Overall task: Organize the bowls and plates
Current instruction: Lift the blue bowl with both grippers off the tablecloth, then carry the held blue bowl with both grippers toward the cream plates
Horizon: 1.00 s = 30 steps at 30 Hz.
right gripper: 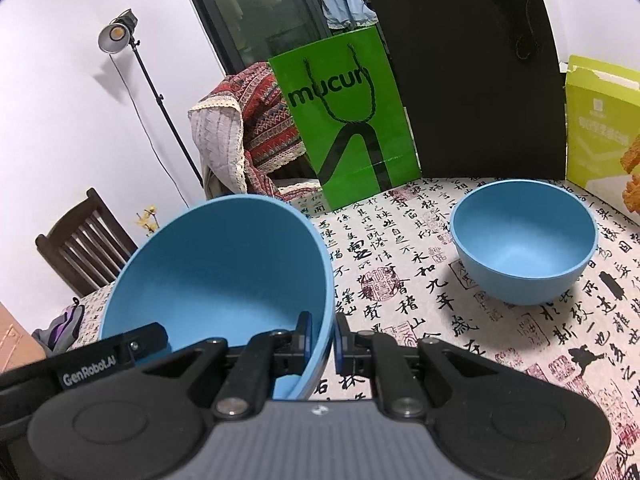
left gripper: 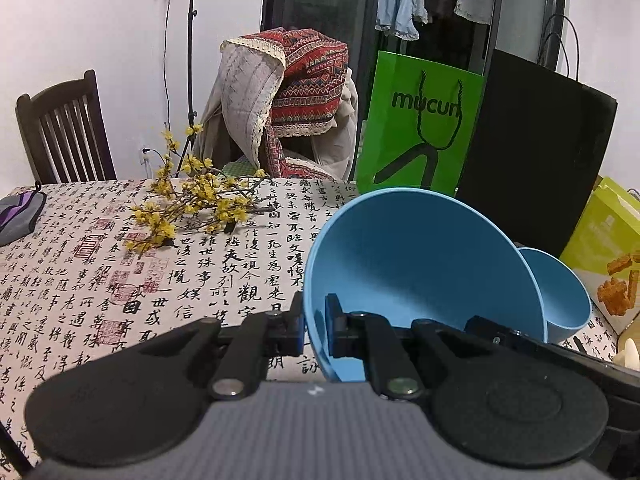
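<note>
My left tool [left gripper: 314, 330] points forward and somewhat down over the desk [left gripper: 120, 280]. Its jaws are almost fully closed and they pinch the rim of the large blue bowl [left gripper: 420, 264], one pad outside the wall and one inside. The bowl is tilted, its opening faces the camera, and it seems to be off the desk. Behind its right edge I see a smaller blue bowl [left gripper: 560, 296] standing upright on the cloth. A branch of yellow flowers [left gripper: 192, 204] lies farther away on the left, and a green paper bag [left gripper: 416, 120] stands at the back.

From the right wrist, my right tool [right gripper: 322, 346] also points forward and down. It is nearly closed as well and grips the rim of the same large blue bowl [right gripper: 220, 272] at its right side, again one pad on each side of the wall. The other tool's black body touches the bowl at the lower left. The smaller blue bowl [right gripper: 524, 240] sits alone on the desk [right gripper: 400, 280], well apart to the right, in front of a black bag [right gripper: 472, 80].
</note>
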{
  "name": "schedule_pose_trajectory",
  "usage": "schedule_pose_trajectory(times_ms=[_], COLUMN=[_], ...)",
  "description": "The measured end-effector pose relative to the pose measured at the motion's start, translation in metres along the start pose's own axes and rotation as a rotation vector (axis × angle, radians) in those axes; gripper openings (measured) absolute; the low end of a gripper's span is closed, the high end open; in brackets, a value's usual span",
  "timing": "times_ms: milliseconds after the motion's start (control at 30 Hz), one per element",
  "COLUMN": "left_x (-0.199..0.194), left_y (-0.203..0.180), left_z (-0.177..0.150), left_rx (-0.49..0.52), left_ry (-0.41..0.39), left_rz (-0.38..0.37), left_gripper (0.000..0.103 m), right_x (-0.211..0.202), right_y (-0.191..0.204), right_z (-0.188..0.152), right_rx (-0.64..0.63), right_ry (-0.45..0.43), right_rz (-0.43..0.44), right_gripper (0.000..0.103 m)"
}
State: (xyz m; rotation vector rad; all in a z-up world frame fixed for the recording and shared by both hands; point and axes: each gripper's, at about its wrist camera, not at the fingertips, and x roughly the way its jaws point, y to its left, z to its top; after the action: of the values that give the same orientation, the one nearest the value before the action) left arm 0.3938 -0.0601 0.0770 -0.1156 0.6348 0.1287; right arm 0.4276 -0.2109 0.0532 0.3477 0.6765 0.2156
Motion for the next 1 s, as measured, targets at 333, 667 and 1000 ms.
schedule_pose_trajectory(times_ms=[333,667,1000], left_x=[-0.027,-0.051,-0.079], left_y=[0.005,0.009,0.015], left_z=[-0.009,-0.024,-0.037], left_rx=[0.011,0.022,0.039], left_ry=[-0.030,-0.062,-0.113], left_rz=[-0.026,-0.053,-0.088], left_gripper=[0.010,0.011,0.011], right_x=[-0.024,-0.048,-0.073], right_y=[0.003,0.004,0.006], right_z=[-0.011,-0.030,-0.053], right_rx=[0.003,0.008,0.031], right_ry=[-0.022,-0.050,-0.099], right_rz=[0.012,0.023,0.032], right_gripper=[0.010,0.010,0.011])
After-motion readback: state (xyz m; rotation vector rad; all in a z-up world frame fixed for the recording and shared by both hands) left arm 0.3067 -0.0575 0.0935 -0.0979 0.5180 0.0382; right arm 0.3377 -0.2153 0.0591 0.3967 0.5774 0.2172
